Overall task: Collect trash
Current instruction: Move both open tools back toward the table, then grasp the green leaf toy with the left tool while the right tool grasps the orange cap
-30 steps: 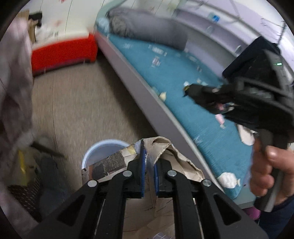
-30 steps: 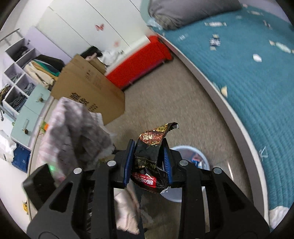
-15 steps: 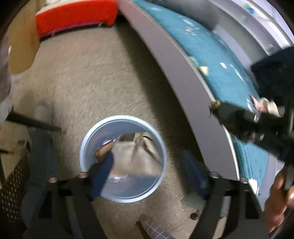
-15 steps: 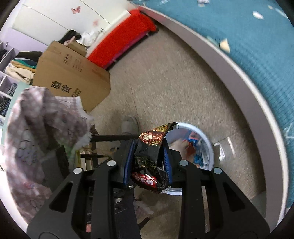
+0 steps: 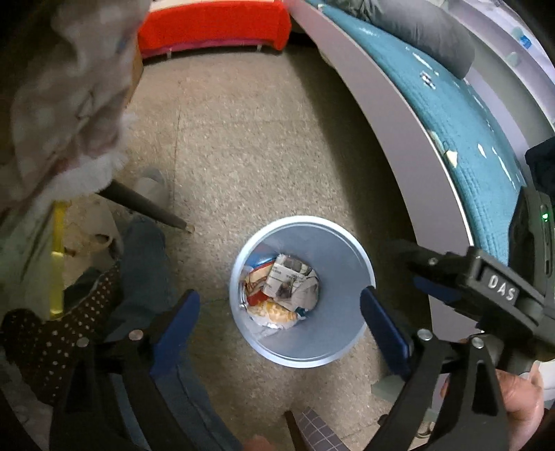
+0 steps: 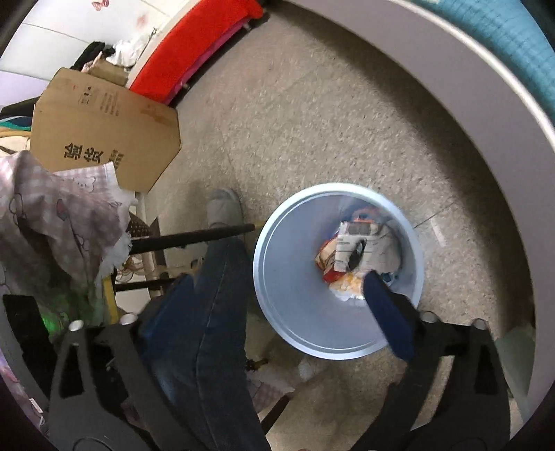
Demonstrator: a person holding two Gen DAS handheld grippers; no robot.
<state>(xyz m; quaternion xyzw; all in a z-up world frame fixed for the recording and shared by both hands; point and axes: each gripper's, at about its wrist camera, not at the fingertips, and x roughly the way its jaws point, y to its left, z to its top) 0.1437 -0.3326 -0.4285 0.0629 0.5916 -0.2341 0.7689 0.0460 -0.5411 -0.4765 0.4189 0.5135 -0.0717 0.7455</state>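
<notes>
A pale blue round bin [image 5: 333, 333] stands on the speckled floor, directly below both grippers. Its bottom holds crumpled trash [image 5: 284, 288]: printed paper, red and yellow wrappers. My left gripper [image 5: 277, 298] hangs over the bin with its jaws opening wide and nothing between them. In the right wrist view the same bin [image 6: 295, 295] shows the trash [image 6: 350, 249] with a dark scrap among it. My right gripper [image 6: 275, 279] has its jaws opening too, empty, with its right finger over the bin mouth. A hand [image 5: 513, 392] grips the right tool.
A grey bed frame [image 5: 399, 114] with a teal cover curves along the right. A person's jeans leg [image 6: 215, 312] and grey shoe [image 6: 223, 208] stand left of the bin. A cardboard box [image 6: 104, 132], red box [image 5: 215, 24], black chair leg [image 6: 194, 236] and plaid cloth [image 6: 52, 215] crowd the left.
Both grippers came down over the bin and opened. The brown paper left the left gripper and the black wrapper left the right one; both jaws now stand empty.
</notes>
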